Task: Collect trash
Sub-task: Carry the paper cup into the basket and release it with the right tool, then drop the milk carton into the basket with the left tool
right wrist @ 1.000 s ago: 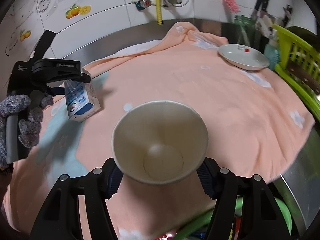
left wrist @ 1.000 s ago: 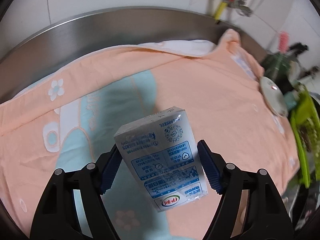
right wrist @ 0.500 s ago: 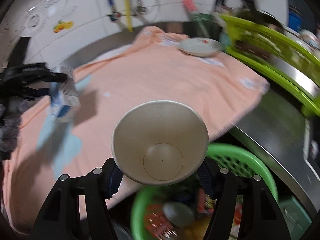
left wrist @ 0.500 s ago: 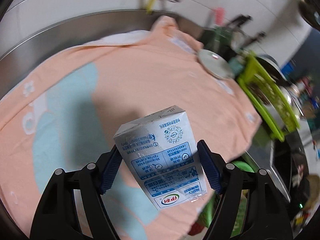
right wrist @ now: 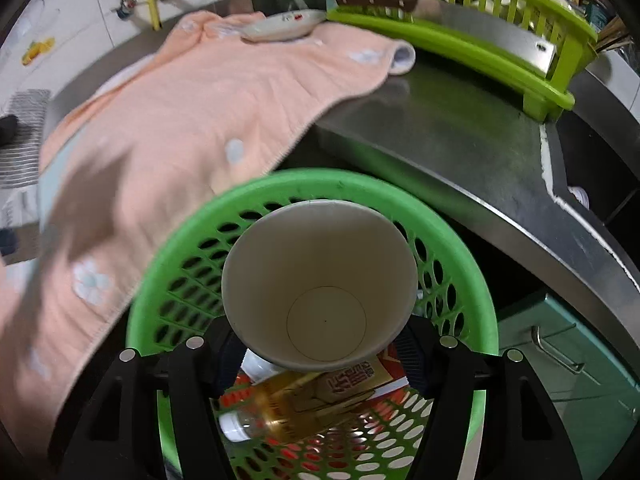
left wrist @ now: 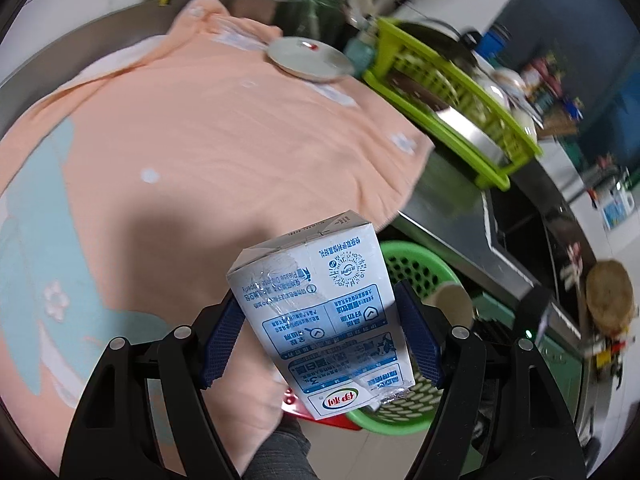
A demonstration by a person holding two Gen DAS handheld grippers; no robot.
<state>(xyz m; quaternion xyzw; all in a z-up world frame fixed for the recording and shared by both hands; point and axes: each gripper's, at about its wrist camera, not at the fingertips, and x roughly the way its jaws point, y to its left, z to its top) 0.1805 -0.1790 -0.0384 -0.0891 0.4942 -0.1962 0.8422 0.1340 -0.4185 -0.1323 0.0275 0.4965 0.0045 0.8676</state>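
Left gripper is clamped on a white and blue milk carton, its blue pads pressed to the carton's two sides at the lower middle of the left wrist view; the carton tilts, its top pointing to the upper right and its logo end toward the camera. Across the left and upper left of that view spreads a peach towel with a pale blue patch and white flowers, and a white plate sits on the towel's far edge at upper centre. Right of the plate stands a lime-green dish rack, and below it, just behind the carton, shows the rim of a green basket, with a blurred paper cup over it. In the right wrist view the towel fills the left side, draped over the steel counter that runs to the right. Right gripper grips the white paper cup at bottom centre, mouth toward the camera and empty inside, held directly above the green basket. Inside the basket, below the cup, lie a clear bottle with amber liquid and a red and tan carton. At upper right the dish rack stands on the counter, and the plate rests on the towel just left of it
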